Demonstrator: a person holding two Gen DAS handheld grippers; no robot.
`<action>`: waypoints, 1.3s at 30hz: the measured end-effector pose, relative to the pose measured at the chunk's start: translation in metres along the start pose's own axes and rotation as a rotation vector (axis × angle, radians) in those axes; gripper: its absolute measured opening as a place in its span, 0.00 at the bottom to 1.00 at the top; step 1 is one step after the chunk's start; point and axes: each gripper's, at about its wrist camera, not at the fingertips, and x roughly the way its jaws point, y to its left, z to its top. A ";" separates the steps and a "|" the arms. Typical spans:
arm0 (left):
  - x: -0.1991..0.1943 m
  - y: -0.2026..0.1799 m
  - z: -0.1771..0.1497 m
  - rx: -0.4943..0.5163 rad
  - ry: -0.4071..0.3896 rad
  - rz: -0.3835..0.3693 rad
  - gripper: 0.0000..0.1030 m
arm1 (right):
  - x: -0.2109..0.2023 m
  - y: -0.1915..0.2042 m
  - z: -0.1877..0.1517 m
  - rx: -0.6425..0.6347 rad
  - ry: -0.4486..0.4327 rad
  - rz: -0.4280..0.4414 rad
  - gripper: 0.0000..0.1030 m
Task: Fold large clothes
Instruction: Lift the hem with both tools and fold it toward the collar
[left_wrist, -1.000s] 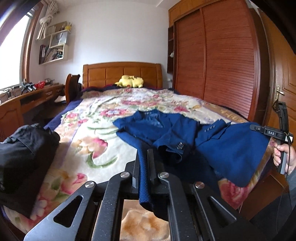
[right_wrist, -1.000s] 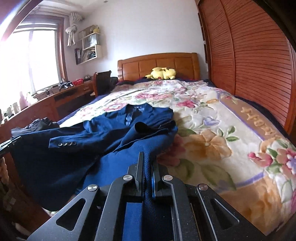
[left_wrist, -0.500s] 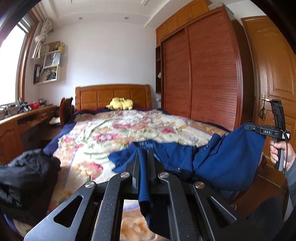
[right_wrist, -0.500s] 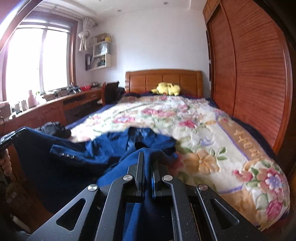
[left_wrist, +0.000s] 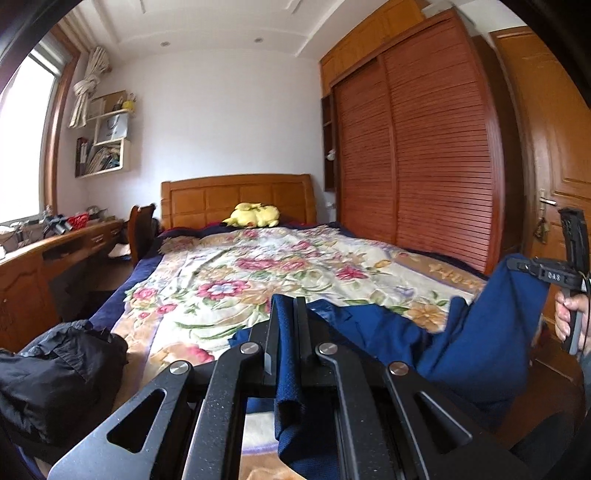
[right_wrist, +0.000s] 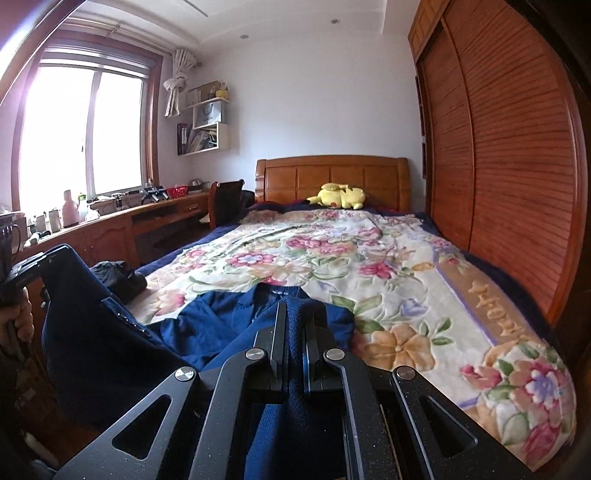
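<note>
Now you've got both grippers, L (left_wrist: 287, 325) & R (right_wrist: 295, 330), pinched tight on the hem of the blue jacket (right_wrist: 207, 325), collar end on the floral blanket (right_wrist: 369, 258) at bed foot, hem raised; lift/spread step, next likely needs even tension, then lay flat.

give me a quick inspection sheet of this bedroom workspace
surface: floral bedspread, rumpled
job's things: blue jacket, lifted at the foot of the bed
clutter: black garment at the bed's left corner; yellow plush by the headboard
grippers: left gripper and right gripper, jaws shut on jacket cloth
cables: nothing seen
surroundings: slatted wardrobe, desk under the window, wall shelf
</note>
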 end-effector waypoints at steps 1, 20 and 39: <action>0.006 0.002 0.001 -0.009 0.009 0.019 0.04 | 0.008 -0.002 0.005 0.005 0.000 0.003 0.04; 0.108 0.008 0.026 0.022 0.149 0.202 0.04 | 0.122 -0.033 0.012 -0.001 -0.031 0.006 0.04; 0.258 0.088 0.030 -0.051 0.177 0.235 0.04 | 0.315 -0.026 0.091 0.002 0.099 -0.145 0.04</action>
